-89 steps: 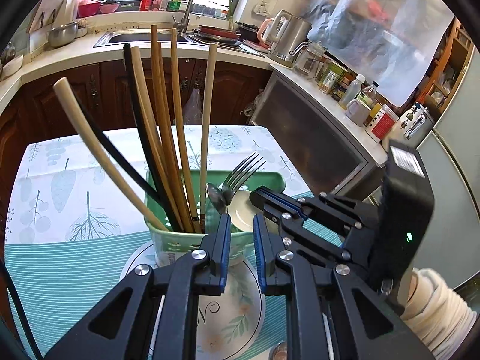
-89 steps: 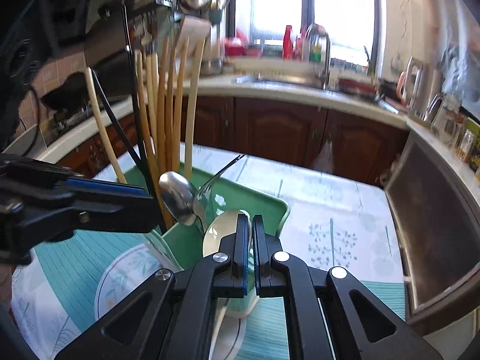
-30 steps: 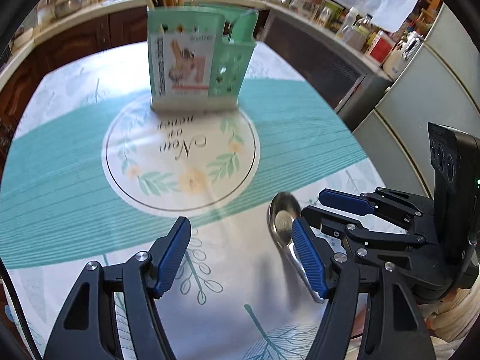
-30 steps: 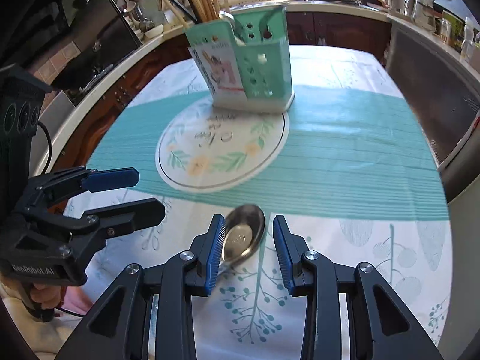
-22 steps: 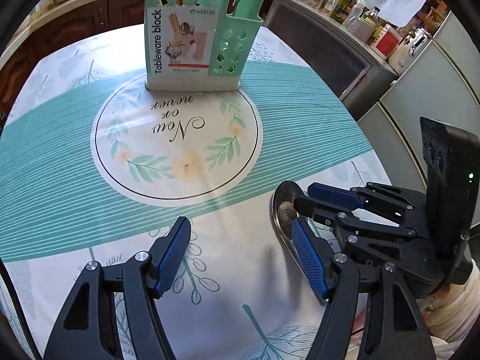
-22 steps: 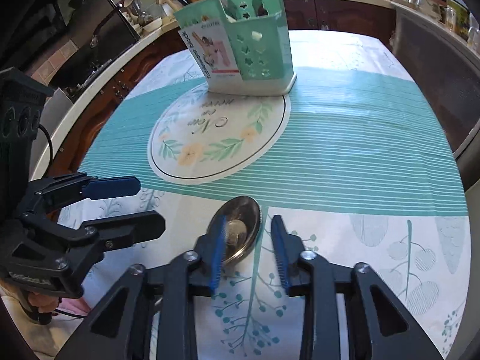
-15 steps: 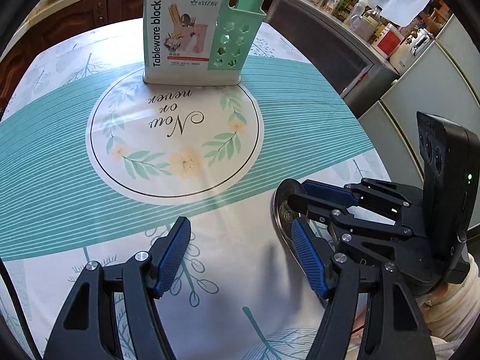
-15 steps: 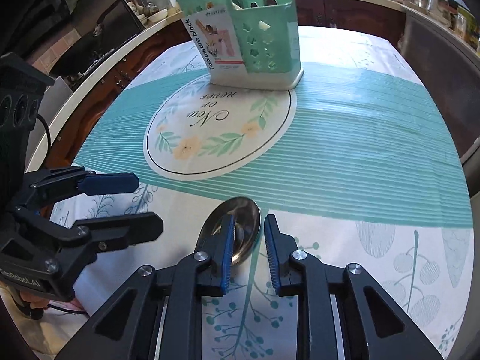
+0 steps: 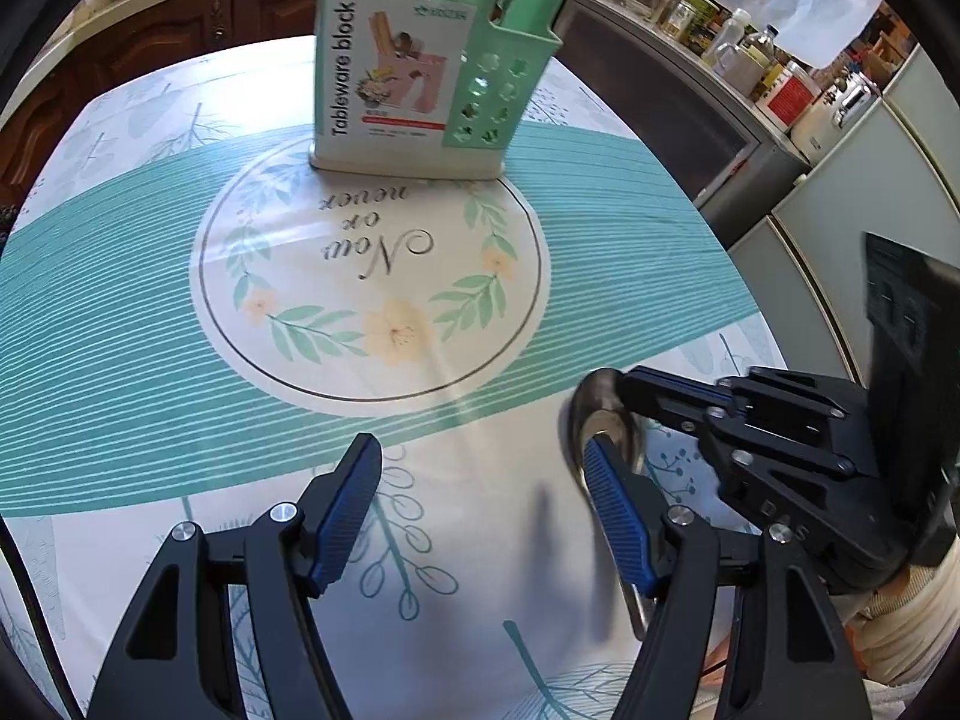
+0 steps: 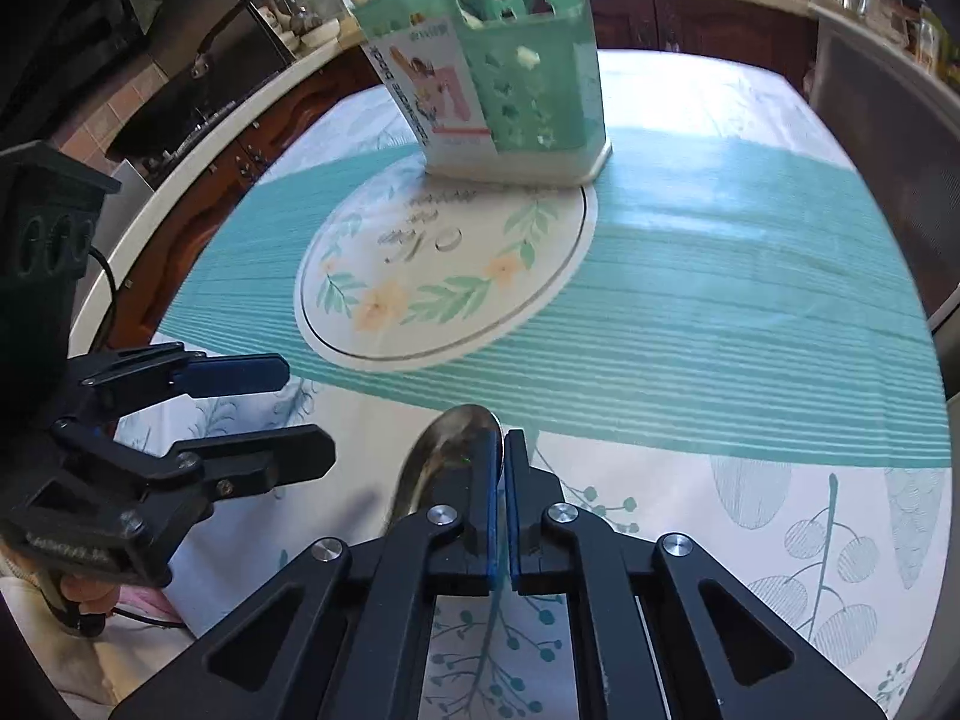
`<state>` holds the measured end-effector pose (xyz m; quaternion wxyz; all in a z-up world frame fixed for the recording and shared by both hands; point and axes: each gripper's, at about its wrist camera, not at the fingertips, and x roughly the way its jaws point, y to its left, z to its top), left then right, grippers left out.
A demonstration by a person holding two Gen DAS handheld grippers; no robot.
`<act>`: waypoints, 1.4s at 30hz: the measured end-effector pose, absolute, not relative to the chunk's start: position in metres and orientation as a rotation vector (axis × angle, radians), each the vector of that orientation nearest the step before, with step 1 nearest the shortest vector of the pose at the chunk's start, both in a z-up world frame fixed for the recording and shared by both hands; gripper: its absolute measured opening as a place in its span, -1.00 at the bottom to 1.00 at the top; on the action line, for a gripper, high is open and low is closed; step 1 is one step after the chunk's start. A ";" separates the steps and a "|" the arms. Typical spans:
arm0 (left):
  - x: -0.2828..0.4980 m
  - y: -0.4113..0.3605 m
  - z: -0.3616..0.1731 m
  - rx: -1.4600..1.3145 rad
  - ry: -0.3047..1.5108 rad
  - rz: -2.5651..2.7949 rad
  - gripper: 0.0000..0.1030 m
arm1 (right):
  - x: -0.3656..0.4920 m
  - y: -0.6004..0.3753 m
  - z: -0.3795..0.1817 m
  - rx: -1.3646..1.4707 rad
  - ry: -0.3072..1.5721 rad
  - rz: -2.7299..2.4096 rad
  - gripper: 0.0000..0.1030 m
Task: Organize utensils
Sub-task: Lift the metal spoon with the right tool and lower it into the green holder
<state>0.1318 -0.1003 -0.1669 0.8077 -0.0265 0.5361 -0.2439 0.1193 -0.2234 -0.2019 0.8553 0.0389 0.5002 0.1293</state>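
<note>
One steel spoon (image 10: 447, 459), its shiny oval bowl tilted up off the leaf-printed tablecloth (image 10: 750, 360), is pinched at the rim by my right gripper (image 10: 499, 468), whose jaws have just closed. My left gripper (image 9: 480, 480) gapes empty nearby.

Left wrist cam sits just behind the left gripper (image 9: 480, 498), looks steeply down along its fingers, close over the tablecloth (image 9: 180, 360). Right wrist cam does the same behind the right gripper (image 10: 500, 456). Both face the green utensil holder (image 9: 420, 60) far ahead. Shared: holder, round print, spoon (image 10: 447, 456), and each cam sees the other gripper at its side.
</note>
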 end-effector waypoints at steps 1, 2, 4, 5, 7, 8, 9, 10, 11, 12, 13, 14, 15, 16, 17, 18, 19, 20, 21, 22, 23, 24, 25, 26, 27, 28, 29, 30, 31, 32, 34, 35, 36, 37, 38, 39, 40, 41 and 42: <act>0.132 -0.098 -0.166 -0.059 1.143 -0.516 0.32 | 0.117 -0.221 -0.198 0.063 1.028 0.266 -0.98; 0.133 -0.096 -0.166 -0.063 1.139 -0.508 0.32 | 0.113 -0.218 -0.195 0.041 1.008 0.261 -0.98; 0.133 -0.094 -0.164 -0.070 1.133 -0.498 0.32 | 0.107 -0.213 -0.188 0.001 0.966 0.245 -0.98; 0.133 -0.093 -0.163 -0.071 1.129 -0.493 0.32 | 0.104 -0.211 -0.185 -0.017 0.942 0.235 -0.98; 0.133 -0.091 -0.160 -0.063 1.115 -0.478 0.32 | 0.099 -0.206 -0.179 -0.052 0.897 0.219 -0.98; 0.133 -0.091 -0.158 -0.057 1.110 -0.471 0.32 | 0.098 -0.204 -0.176 -0.061 0.878 0.212 -0.98; 0.132 -0.090 -0.156 -0.053 1.106 -0.465 0.32 | 0.097 -0.202 -0.174 -0.068 0.866 0.203 -0.98; 0.132 -0.090 -0.152 -0.048 1.098 -0.455 0.32 | 0.096 -0.200 -0.170 -0.084 0.843 0.187 -0.98; 0.132 -0.090 -0.150 -0.045 1.093 -0.451 0.32 | 0.095 -0.199 -0.167 -0.094 0.824 0.178 -0.98; 0.132 -0.089 -0.145 -0.038 1.081 -0.440 0.32 | 0.094 -0.196 -0.162 -0.109 0.795 0.165 -0.98; 0.133 -0.088 -0.140 -0.029 1.067 -0.425 0.32 | 0.093 -0.196 -0.158 -0.120 0.776 0.155 -0.98; 0.133 -0.088 -0.137 -0.021 1.057 -0.414 0.32 | 0.092 -0.194 -0.152 -0.129 0.752 0.143 -0.98; 0.134 -0.087 -0.131 -0.006 1.039 -0.390 0.32 | 0.091 -0.194 -0.147 -0.135 0.737 0.135 -0.98; 0.135 -0.085 -0.126 -0.002 1.026 -0.375 0.32 | 0.091 -0.191 -0.141 -0.150 0.715 0.118 -0.98; 0.136 -0.084 -0.121 -0.003 1.016 -0.366 0.32 | 0.090 -0.190 -0.135 -0.157 0.698 0.109 -0.98; 0.138 -0.082 -0.118 -0.007 1.009 -0.360 0.33 | 0.089 -0.189 -0.129 -0.159 0.682 0.102 -0.98; 0.140 -0.079 -0.111 -0.015 0.997 -0.351 0.33 | 0.089 -0.189 -0.122 -0.159 0.668 0.097 -0.98; 0.141 -0.078 -0.108 -0.019 0.990 -0.345 0.33 | 0.089 -0.189 -0.114 -0.160 0.653 0.092 -0.98; 0.143 -0.076 -0.101 -0.021 0.978 -0.331 0.35 | 0.089 -0.189 -0.108 -0.165 0.639 0.085 -0.98; 0.145 -0.075 -0.096 -0.019 0.968 -0.320 0.36 | 0.091 -0.188 -0.100 -0.182 0.615 0.070 -0.98; 0.146 -0.073 -0.092 -0.018 0.959 -0.314 0.36 | 0.092 -0.187 -0.093 -0.194 0.596 0.059 -0.98; 0.149 -0.072 -0.086 -0.016 0.943 -0.301 0.36 | 0.094 -0.187 -0.085 -0.202 0.577 0.048 -0.98; 0.152 -0.071 -0.081 -0.013 0.932 -0.289 0.37 | 0.097 -0.187 -0.075 -0.208 0.556 0.035 -0.98; 0.155 -0.069 -0.077 -0.011 0.925 -0.280 0.37 | 0.100 -0.187 -0.067 -0.214 0.538 0.026 -0.98; 0.160 -0.068 -0.071 -0.011 0.915 -0.265 0.37 | 0.105 -0.188 -0.057 -0.222 0.509 0.009 -0.98; 0.165 -0.066 -0.065 -0.017 0.907 -0.254 0.37 | 0.110 -0.189 -0.049 -0.225 0.485 -0.003 -0.98; 0.168 -0.066 -0.060 -0.024 0.903 -0.249 0.37 | 0.113 -0.189 -0.042 -0.226 0.467 -0.009 -0.98; 0.174 -0.065 -0.055 -0.035 0.899 -0.243 0.37 | 0.118 -0.190 -0.034 -0.229 0.442 -0.020 -0.98; 0.181 -0.063 -0.050 -0.046 0.895 -0.241 0.37 | 0.125 -0.190 -0.025 -0.233 0.412 -0.036 -0.98; 0.185 -0.062 -0.047 -0.053 0.891 -0.239 0.37 | 0.131 -0.190 -0.019 -0.236 0.389 -0.046 -0.98; 0.198 -0.060 -0.038 -0.058 0.877 -0.232 0.37 | 0.146 -0.190 -0.006 -0.254 0.329 -0.078 -0.98; 0.201 -0.061 -0.037 -0.055 0.872 -0.228 0.37 | 0.154 -0.189 -0.001 -0.264 0.299 -0.093 -0.98; 0.207 -0.061 -0.033 -0.053 0.863 -0.221 0.37 | 0.162 -0.188 0.004 -0.273 0.273 -0.106 -0.98; 0.211 -0.061 -0.032 -0.052 0.855 -0.221 0.37 | 0.169 -0.187 0.006 -0.288 0.248 -0.120 -0.99; 0.214 -0.062 -0.031 -0.052 0.852 -0.219 0.37 | 0.177 -0.185 0.007 -0.310 0.217 -0.138 -0.99; 0.217 -0.061 -0.030 -0.055 0.850 -0.219 0.37 | 0.191 -0.181 0.008 -0.340 0.183 -0.164 -0.99; 0.219 -0.061 -0.031 -0.062 0.848 -0.223 0.37 | 0.198 -0.179 0.007 -0.355 0.164 -0.180 -0.99; 0.219 -0.061 -0.031 -0.067 0.848 -0.226 0.38 | 0.207 -0.177 0.006 -0.369 0.149 -0.191 -0.99; 0.219 -0.061 -0.033 -0.071 0.849 -0.229 0.38 | 0.214 -0.175 0.003 -0.383 0.132 -0.200 -0.99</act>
